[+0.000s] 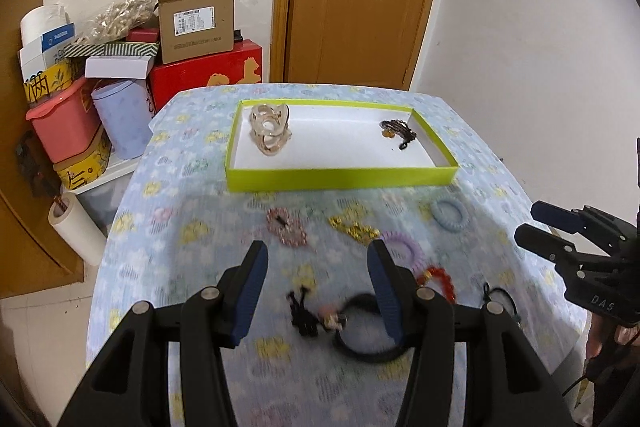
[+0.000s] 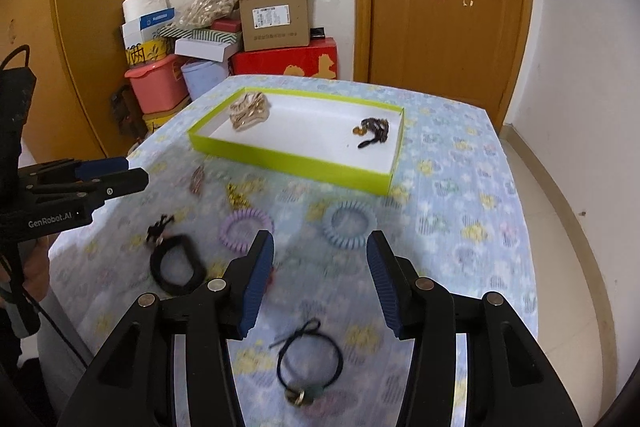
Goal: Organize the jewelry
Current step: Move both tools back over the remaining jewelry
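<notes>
- The left gripper (image 1: 318,281) hangs over the near part of the table (image 2: 460,227), jaws apart and empty.
- The right gripper (image 2: 320,277) is likewise spread, with nothing between its pads.
- Just below the left gripper lies a thick black hair band (image 1: 362,331) with a small black bow clip (image 1: 302,315) beside it; that hand is nearer to both.
- Below the right gripper, toward the near edge, lies a thin dark hair tie (image 2: 308,367) with a bead. Its loop lies flat and roughly round, its knot tails pointing away toward the tray.
- Ahead of the right gripper sit a blue coil hair tie (image 2: 350,223) and a purple coil hair tie (image 2: 246,229), well short of the tray.
- The green tray (image 2: 280,157) stands near the far edge, holding a clear claw clip (image 1: 270,131) in its far left corner and a dark beaded piece (image 1: 398,131) by its right wall.
</notes>
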The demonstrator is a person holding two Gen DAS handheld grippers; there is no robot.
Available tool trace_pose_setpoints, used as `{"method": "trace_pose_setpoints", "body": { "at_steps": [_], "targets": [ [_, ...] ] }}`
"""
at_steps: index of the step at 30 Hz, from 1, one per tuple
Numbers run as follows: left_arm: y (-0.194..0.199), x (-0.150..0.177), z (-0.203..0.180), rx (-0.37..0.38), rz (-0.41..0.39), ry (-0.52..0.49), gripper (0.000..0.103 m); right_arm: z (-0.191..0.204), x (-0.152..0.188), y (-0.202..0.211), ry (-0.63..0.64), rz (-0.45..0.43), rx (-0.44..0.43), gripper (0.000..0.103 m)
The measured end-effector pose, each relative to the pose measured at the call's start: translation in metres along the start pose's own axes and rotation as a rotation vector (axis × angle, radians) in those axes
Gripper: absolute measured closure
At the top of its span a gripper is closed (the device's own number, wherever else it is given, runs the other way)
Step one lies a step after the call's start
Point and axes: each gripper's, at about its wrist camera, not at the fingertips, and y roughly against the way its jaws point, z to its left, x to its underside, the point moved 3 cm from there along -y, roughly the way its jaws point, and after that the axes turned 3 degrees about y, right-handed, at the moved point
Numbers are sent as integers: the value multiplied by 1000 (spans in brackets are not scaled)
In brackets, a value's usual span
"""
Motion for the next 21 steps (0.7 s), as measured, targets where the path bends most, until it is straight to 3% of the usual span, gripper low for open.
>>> {"method": "trace_pose_setpoints", "body": {
  "at_steps": [10, 21],
  "targets": [
    [18, 28, -10, 8, 6, -5, 49, 5, 28, 11, -17, 32, -20, 54],
    [11, 53, -9, 24, 53, 4, 49, 1, 51, 11, -44, 65, -29, 54]
  ]
}}
